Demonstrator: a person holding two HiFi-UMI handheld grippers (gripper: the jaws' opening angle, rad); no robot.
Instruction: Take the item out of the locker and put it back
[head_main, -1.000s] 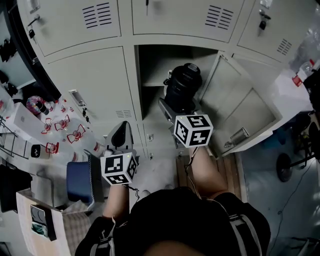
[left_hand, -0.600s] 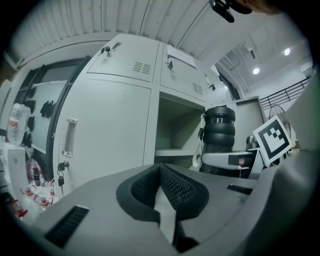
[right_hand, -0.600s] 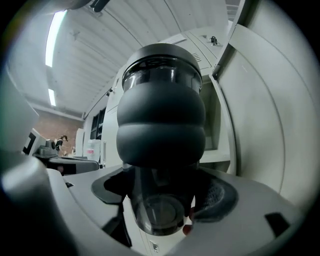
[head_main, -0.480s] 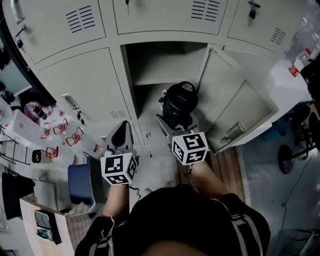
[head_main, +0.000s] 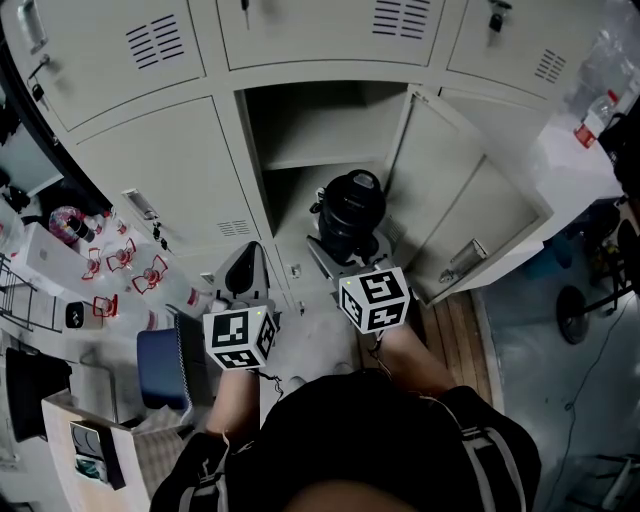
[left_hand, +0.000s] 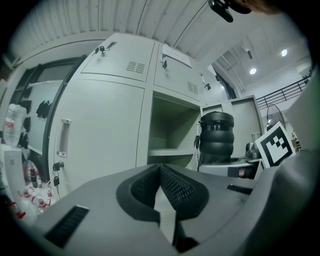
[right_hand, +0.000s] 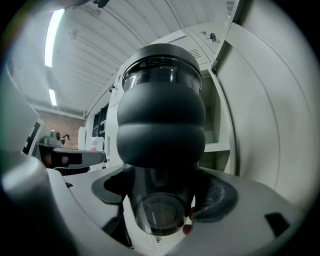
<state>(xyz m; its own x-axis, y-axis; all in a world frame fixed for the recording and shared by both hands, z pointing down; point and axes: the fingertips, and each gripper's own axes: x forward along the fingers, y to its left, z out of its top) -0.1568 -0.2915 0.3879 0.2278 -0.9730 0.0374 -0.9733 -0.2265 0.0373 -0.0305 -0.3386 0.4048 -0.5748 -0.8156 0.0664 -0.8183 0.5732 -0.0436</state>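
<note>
Right gripper (right_hand: 161, 202): jaws clamped on the lower, clear part of the black container (right_hand: 162, 112). The container stands upright between the jaws, with its ribbed black body above them.

Head view: the right gripper (head_main: 340, 255) holds the container (head_main: 352, 205) in front of the open locker compartment (head_main: 300, 125), at the near side of the opening and below the level of the inner shelf (head_main: 318, 160). The compartment door (head_main: 470, 195) stands swung open to the right of the container.

Left gripper (left_hand: 160, 184): jaws together, nothing between them. In the head view it (head_main: 243, 268) sits to the left of the right gripper, nearer the person and apart from the container.

Left of the open compartment is a closed locker door (left_hand: 105, 125) with a vertical handle (left_hand: 63, 137).
</note>
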